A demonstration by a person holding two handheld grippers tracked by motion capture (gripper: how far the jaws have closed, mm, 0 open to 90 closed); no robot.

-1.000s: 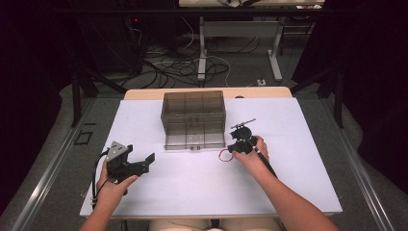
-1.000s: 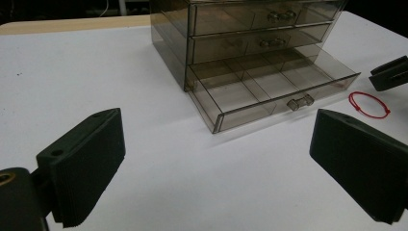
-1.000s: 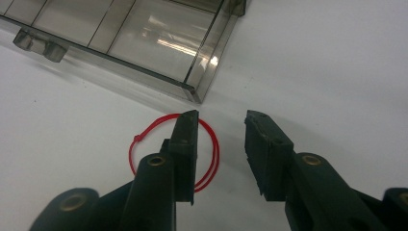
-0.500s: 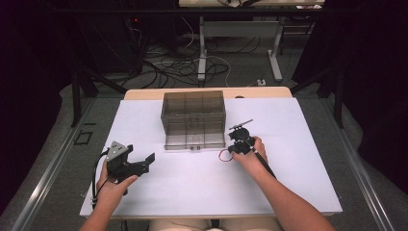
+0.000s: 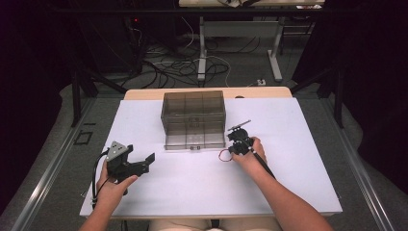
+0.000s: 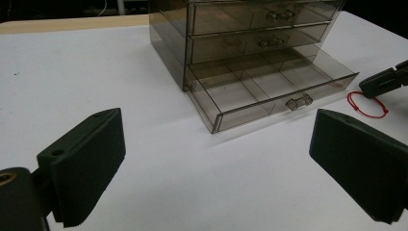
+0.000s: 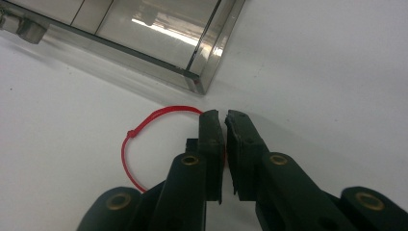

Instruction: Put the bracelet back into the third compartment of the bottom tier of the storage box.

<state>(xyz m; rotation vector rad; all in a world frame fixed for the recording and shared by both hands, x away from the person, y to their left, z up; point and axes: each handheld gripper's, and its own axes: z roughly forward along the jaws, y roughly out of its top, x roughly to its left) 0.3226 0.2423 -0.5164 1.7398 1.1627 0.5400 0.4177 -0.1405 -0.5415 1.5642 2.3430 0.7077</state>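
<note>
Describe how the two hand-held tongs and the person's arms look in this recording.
Both tongs are matte black. The left tongs carry a grey three-cornered plate on top and wide, blocky jaws with ribbed pads; a black cable trails from them. The right tongs have narrower jaws joined by arms with brass-coloured pivots, and a black cable along the forearm. The forearms are bare, with no sleeves in sight.

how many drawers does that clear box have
3, stacked in the clear drawer box: the top drawer and the middle drawer are pushed in, and the bottom drawer is pulled out over the white table.
</note>
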